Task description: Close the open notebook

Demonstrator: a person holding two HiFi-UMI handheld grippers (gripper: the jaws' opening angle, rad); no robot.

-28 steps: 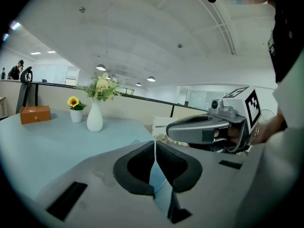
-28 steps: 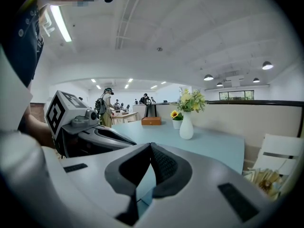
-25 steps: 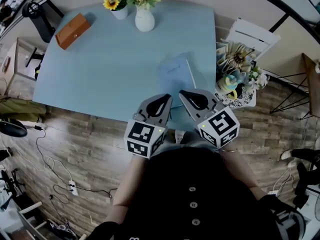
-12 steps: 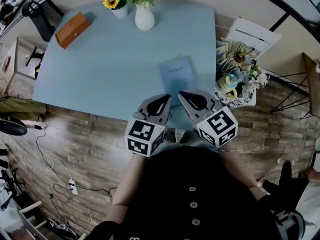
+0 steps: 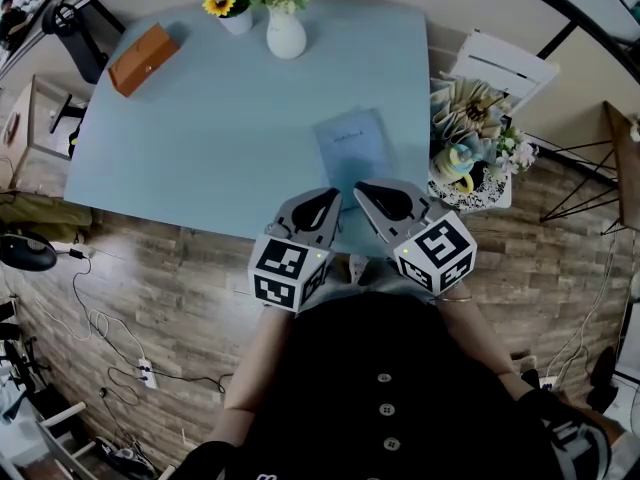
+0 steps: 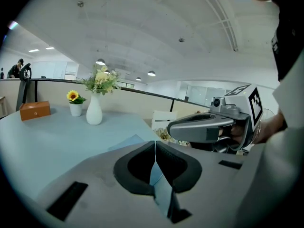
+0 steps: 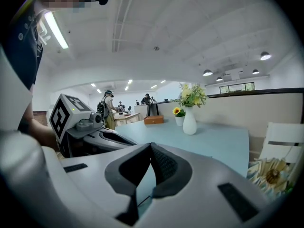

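Nearest the person, both grippers are held side by side over the near edge of the table (image 5: 200, 138), just in front of the body. The left gripper (image 5: 322, 204) has its jaws brought together with nothing between them; its own view shows only a thin seam where the pads meet. The right gripper (image 5: 374, 196) is the same, jaws pressed together and empty. Neither one touches anything on the table.

Just beyond their tips, toward the right part of the table, lies the notebook (image 5: 352, 143). It rests flat, a single pale blue cover facing up with a small line of print on it, and no spread pages or raised cover can be seen. From this the closing looks complete; nothing seems left to do unless the cover needs pressing flat, which the pictures cannot settle.

Farther off, at the far edge, stand a white vase of flowers (image 5: 286, 36) and, just left of it, a small sunflower pot (image 5: 230, 13). A brown box (image 5: 144, 60) sits at the far left corner.
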